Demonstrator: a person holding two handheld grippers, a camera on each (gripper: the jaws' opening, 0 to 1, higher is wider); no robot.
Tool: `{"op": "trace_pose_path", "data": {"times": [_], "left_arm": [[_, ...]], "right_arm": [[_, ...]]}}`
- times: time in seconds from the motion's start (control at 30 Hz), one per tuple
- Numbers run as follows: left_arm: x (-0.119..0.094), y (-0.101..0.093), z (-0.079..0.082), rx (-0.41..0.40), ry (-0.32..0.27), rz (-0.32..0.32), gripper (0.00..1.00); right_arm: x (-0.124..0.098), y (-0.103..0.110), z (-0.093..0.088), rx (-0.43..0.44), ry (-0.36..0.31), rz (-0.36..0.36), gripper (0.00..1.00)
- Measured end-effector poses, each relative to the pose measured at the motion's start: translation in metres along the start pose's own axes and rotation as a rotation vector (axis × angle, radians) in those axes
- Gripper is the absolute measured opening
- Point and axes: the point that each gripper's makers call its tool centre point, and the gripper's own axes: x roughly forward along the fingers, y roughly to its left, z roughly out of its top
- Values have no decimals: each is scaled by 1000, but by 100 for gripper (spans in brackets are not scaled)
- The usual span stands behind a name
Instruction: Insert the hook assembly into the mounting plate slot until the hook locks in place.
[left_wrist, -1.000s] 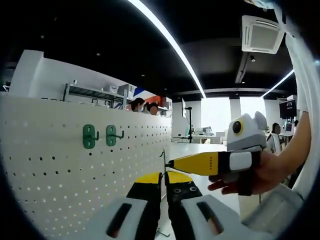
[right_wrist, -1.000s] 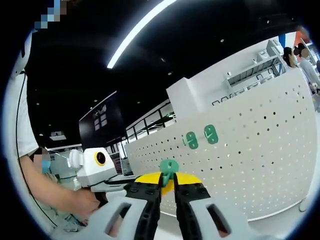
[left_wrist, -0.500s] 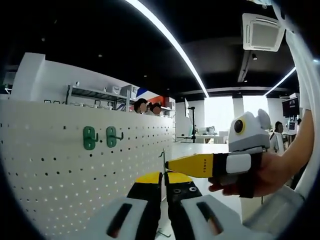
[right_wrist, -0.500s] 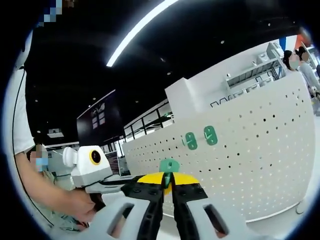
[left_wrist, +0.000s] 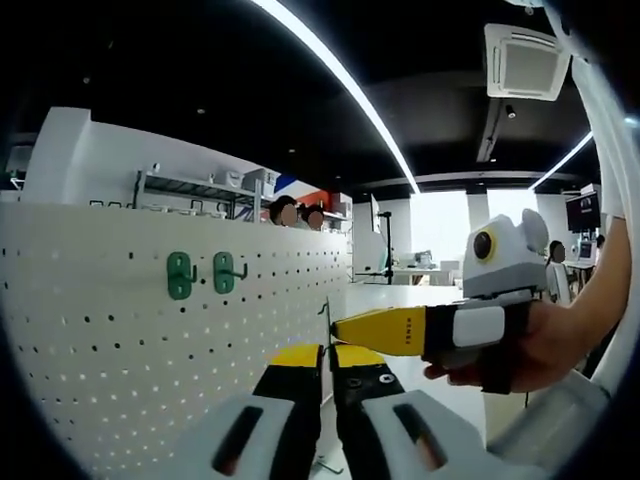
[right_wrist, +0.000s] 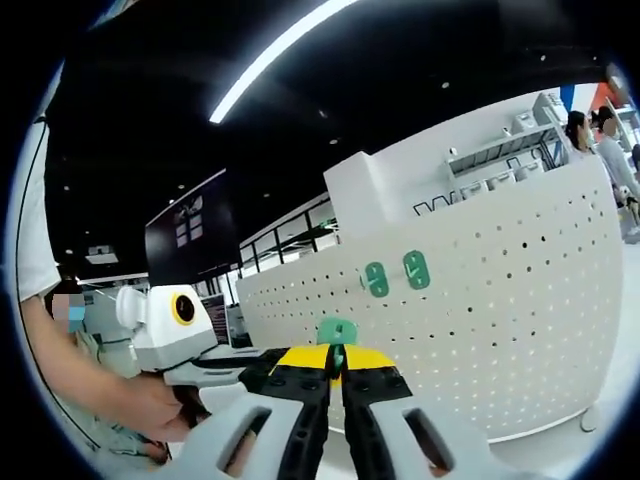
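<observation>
In the right gripper view the right tool (right_wrist: 335, 372) rises from the bottom centre with its jaws pressed narrow on a green hook assembly (right_wrist: 337, 331), whose green head stands just above the yellow tips. Behind it the white pegboard (right_wrist: 500, 310), which serves as the mounting plate, sweeps across the right half of the frame, and two green hooks (right_wrist: 395, 274) already sit on it, side by side, right of centre. In the left gripper view the left tool (left_wrist: 328, 375) comes up from the bottom centre with its jaws drawn together and nothing visible between them; the same two hooks show at centre left of that frame, and the right tool enters from the right, held in a hand (left_wrist: 545, 345), its yellow tip just beside the board's edge. The step in hand looks like the approach: the hook is carried but not yet seated in any slot. The next move likely calls for bringing the hook's back squarely to a free row of holes near the mounted pair, then pressing in and down until it catches.
</observation>
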Motion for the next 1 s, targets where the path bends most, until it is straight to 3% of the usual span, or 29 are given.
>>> {"op": "trace_pose_path", "data": {"times": [0.3,0.5,0.6,0.7,0.87,1.0], "left_arm": [[1,-3,0,52,2,-4,8],[1,-4,-4,51,19,-12,23],[2,-2,-5,45,22,1,37],[3,-1,-7,42,26,1,44],[4,2,-12,44,43,21,62],[4,4,-13,40,46,30,69]], "right_arm": [[0,2,2,0,2,7,0],[-1,1,2,-2,4,1,0],[-1,2,1,-2,4,3,0],[-2,2,1,1,5,4,0],[-2,1,0,4,7,4,0],[-3,1,1,3,7,3,0]]}}
